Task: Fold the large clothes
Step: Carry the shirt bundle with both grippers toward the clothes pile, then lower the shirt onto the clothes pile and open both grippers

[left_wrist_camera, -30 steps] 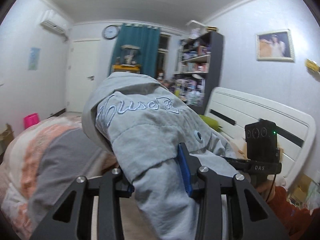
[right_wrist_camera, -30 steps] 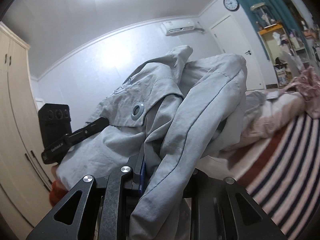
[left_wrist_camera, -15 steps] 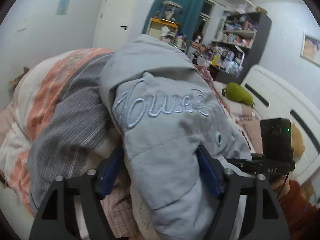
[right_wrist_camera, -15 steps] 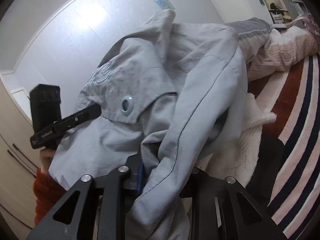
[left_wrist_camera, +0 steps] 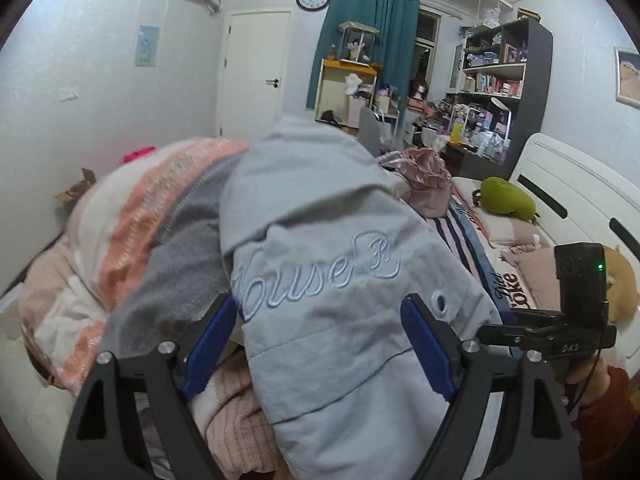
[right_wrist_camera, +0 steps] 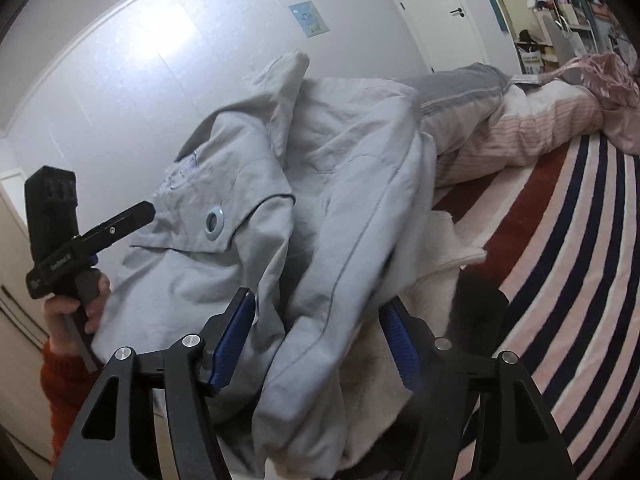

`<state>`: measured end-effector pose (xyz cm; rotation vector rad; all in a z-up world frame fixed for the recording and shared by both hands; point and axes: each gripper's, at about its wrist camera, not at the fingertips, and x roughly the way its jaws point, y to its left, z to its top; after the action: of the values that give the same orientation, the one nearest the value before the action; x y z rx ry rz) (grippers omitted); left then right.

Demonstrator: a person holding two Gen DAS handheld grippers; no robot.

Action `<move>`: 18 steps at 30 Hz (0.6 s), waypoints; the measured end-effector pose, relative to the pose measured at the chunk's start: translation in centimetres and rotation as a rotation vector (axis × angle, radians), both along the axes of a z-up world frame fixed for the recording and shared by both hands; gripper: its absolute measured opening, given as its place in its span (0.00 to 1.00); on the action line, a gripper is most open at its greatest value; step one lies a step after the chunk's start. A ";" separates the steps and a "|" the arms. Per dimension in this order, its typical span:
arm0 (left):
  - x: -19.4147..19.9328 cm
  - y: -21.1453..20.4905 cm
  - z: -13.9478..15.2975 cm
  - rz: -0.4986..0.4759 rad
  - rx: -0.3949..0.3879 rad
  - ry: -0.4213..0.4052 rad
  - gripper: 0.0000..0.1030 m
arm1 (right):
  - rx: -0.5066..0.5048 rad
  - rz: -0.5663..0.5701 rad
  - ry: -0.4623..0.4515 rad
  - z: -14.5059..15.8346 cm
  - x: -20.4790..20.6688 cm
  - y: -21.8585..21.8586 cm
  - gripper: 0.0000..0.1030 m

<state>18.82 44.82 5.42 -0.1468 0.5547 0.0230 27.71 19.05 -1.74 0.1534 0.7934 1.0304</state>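
A light grey hooded jacket (left_wrist_camera: 320, 280) with pale embroidered lettering lies heaped on the bed, over a pink knit garment (left_wrist_camera: 236, 420). My left gripper (left_wrist_camera: 320, 320) is open, its blue pads wide on either side of the jacket. In the right wrist view the same jacket (right_wrist_camera: 320, 200) lies bunched, with a metal eyelet (right_wrist_camera: 215, 222) showing. My right gripper (right_wrist_camera: 320, 316) is open too, with a fold of the jacket lying loose between its jaws. Each gripper shows in the other's view, the right one (left_wrist_camera: 520, 328) and the left one (right_wrist_camera: 132, 216).
A rolled orange, white and grey quilt (left_wrist_camera: 132, 240) lies left of the jacket. The striped bedsheet (right_wrist_camera: 560, 260) runs right. A green plush toy (left_wrist_camera: 504, 196), a pink satin bag (left_wrist_camera: 428, 180) and the white headboard (left_wrist_camera: 576, 196) are further back. Shelves and a door stand beyond.
Both grippers have opened and let go of the jacket. The jacket has come down from the air and now rests on the bed.
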 end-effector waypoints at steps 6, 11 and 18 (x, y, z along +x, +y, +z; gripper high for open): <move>-2.5 -2.7 2.3 0.063 0.091 -0.054 0.79 | 0.026 -0.009 -0.075 3.1 -1.6 -2.5 0.67; -5.4 -6.5 3.9 0.072 0.139 -0.128 0.79 | 0.037 -0.007 -0.156 4.9 -4.1 -5.8 0.72; -7.9 -14.4 4.7 0.032 0.179 -0.190 0.80 | 0.026 -0.042 -0.247 5.6 -8.3 -13.1 0.73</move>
<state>10.95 30.45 10.08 0.0164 0.3581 0.0889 19.37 6.00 3.90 0.0631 0.5501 0.9978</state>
